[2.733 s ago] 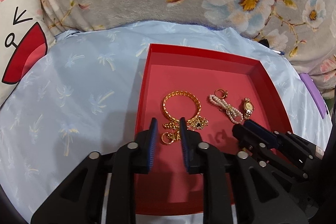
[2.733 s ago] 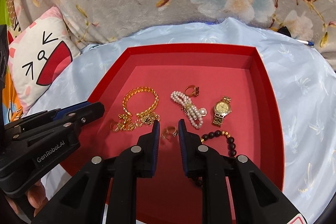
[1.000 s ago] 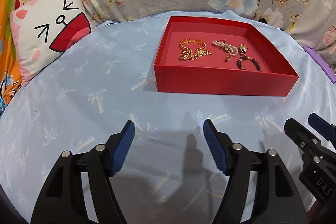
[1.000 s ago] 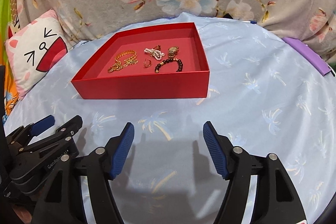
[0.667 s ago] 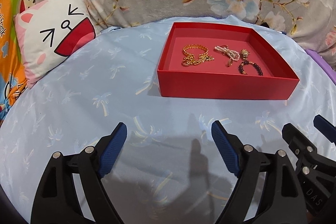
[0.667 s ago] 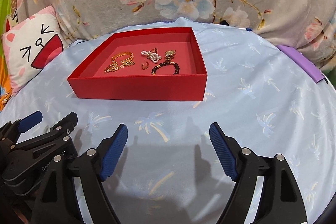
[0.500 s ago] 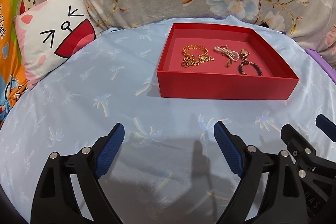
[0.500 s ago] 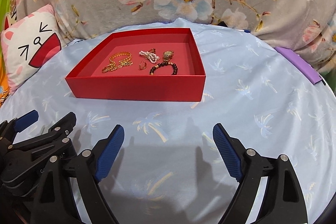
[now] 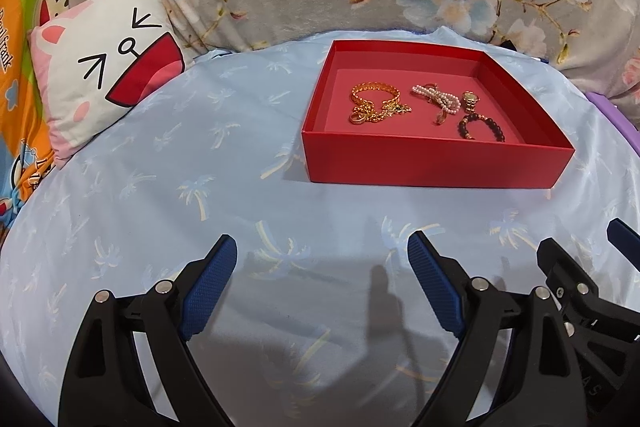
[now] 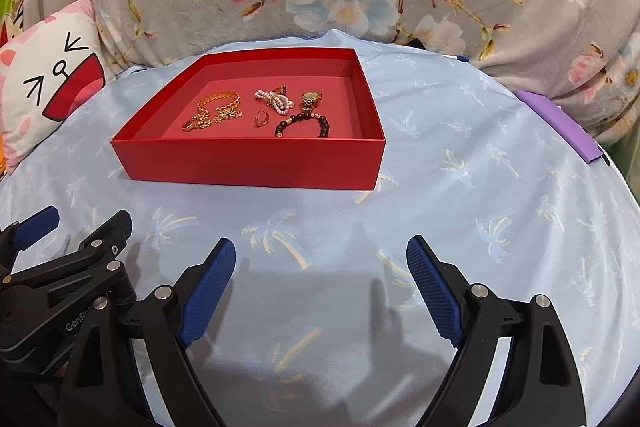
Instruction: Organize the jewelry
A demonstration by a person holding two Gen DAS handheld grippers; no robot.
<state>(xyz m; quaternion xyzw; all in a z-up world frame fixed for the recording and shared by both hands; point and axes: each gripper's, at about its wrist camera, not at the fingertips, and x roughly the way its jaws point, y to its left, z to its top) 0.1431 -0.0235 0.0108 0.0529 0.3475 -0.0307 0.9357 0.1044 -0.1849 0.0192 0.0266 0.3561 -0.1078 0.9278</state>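
Red square box (image 9: 436, 163); gold chain (image 9: 376, 103), pearls (image 9: 436, 97) w/in.

Evenly lit from above, sharp throughout. Soft grey shadows of the tongs on the blue bedsheet (image 9: 168, 163) near its front edge. Strong fisheye bending, black vignette at corners. No glare.

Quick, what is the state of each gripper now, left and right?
Left gripper: open, holding nothing, over the blue cloth.
Right gripper: open, holding nothing, over the same cloth, short of the red box.
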